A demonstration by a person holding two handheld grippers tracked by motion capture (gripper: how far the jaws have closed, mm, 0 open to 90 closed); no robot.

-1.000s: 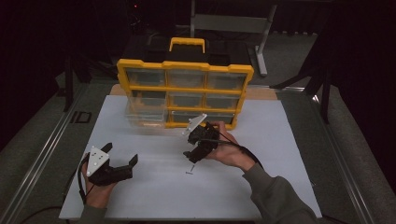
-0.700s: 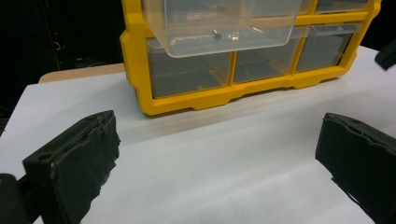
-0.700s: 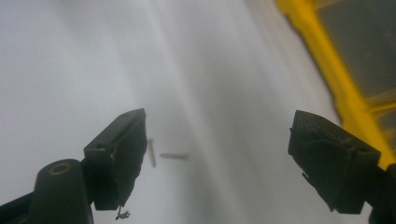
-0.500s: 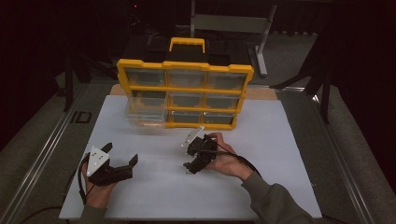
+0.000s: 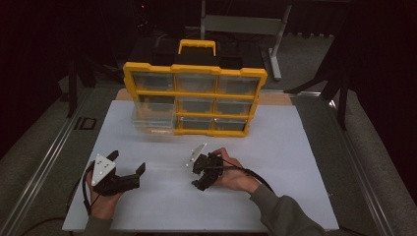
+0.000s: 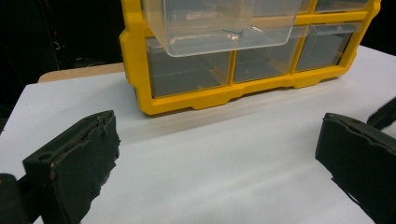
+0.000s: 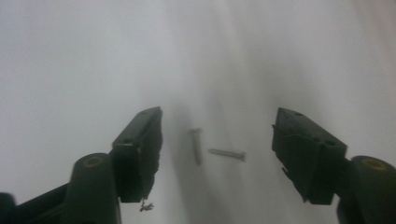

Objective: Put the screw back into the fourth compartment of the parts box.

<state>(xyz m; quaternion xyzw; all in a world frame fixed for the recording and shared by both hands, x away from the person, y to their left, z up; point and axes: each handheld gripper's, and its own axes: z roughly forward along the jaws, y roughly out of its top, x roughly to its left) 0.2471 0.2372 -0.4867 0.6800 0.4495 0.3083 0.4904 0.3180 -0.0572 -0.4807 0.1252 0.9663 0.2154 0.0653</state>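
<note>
Our right gripper (image 7: 217, 144) has dropped toward the sheet, jaws narrowing yet apart, straddling two screws (image 7: 219, 150) before the organizer (image 5: 194, 93).

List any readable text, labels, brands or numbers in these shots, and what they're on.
None readable.
Yellow organizer: no label or brand legible on its frame or its clear drawers.
White board: bare, no print.
Screws: no markings can be made out.

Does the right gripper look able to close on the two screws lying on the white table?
Probably yes: the right gripper has just been closing, jaws astride both screws without touching them, nothing between on the table.
</note>
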